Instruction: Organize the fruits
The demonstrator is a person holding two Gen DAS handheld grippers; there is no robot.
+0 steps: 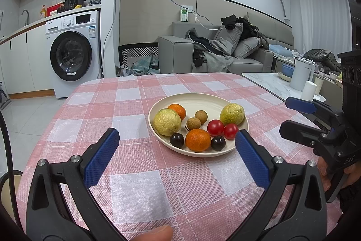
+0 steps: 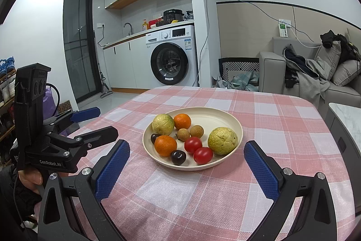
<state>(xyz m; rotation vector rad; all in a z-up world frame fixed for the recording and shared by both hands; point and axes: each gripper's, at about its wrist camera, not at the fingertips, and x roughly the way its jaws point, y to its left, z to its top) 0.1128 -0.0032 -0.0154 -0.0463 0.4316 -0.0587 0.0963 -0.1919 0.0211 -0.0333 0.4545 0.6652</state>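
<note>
Already all the fruit lay on the plate [image 2: 234, 128] mid-table: two guavas [image 2: 222, 140], two oranges [image 2: 165, 145], two tomatoes [image 2: 193, 145], two longans [image 2: 196, 131], two plums [image 2: 178, 157]. Left gripper [image 1: 177, 141] and right gripper [image 2: 186, 150] hung near it, both spread wide and holding nothing. That fits fruit gathered, or fruit awaiting sorting off the plate; I couldn't judge which. "GenRobot.AI" was readable on the left gripper's body

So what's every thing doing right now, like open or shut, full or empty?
Left tool: open, holding nothing.
Right tool: open, holding nothing.
Plate: on the tablecloth, holding all ten fruits.
Washing machine: door shut.
Tablecloth: spread flat, bare around the plate.
</note>
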